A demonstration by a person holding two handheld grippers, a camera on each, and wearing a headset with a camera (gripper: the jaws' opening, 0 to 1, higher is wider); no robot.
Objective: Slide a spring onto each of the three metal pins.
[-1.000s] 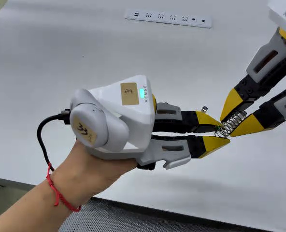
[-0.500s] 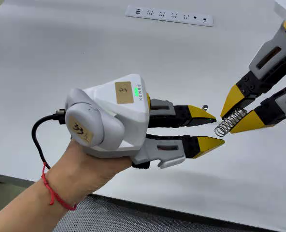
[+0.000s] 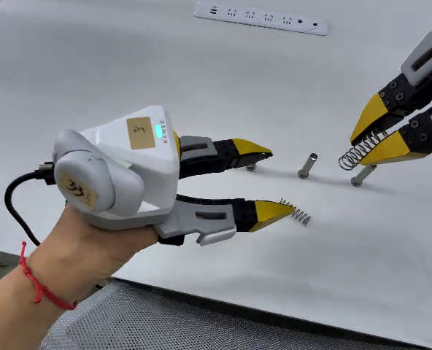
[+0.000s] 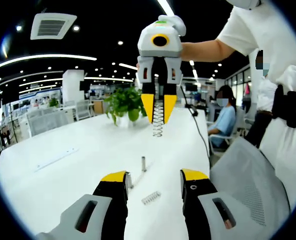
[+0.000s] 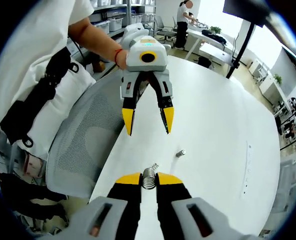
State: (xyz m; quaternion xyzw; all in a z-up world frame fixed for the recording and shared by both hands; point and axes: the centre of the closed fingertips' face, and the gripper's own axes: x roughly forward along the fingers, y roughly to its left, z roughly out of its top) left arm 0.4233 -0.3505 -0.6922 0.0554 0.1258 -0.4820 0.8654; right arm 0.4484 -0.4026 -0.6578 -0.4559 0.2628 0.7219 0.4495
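Observation:
My right gripper (image 3: 363,147) hangs at the upper right of the head view, shut on a coil spring (image 3: 356,152) that sticks out toward the left. Under it a metal pin (image 3: 362,175) stands on the white table (image 3: 128,80). A second pin (image 3: 307,165) stands further left, and a third pin (image 3: 251,167) peeks from behind my left gripper's upper jaw. My left gripper (image 3: 274,182) is open with nothing between its fingers. A loose spring (image 3: 297,213) lies beside its lower fingertip. The right gripper view has the held spring (image 5: 149,176) between its yellow tips, my right gripper (image 5: 149,179). The left gripper view shows the loose spring (image 4: 150,198).
A white power strip (image 3: 260,17) lies at the table's far edge. A grey mesh chair (image 3: 128,324) sits below the near table edge. A person in white stands behind my right gripper (image 4: 158,102) in the left gripper view.
My left gripper has opened and drawn back left and down from the right gripper. The spring stays in the right gripper, which has lifted slightly.

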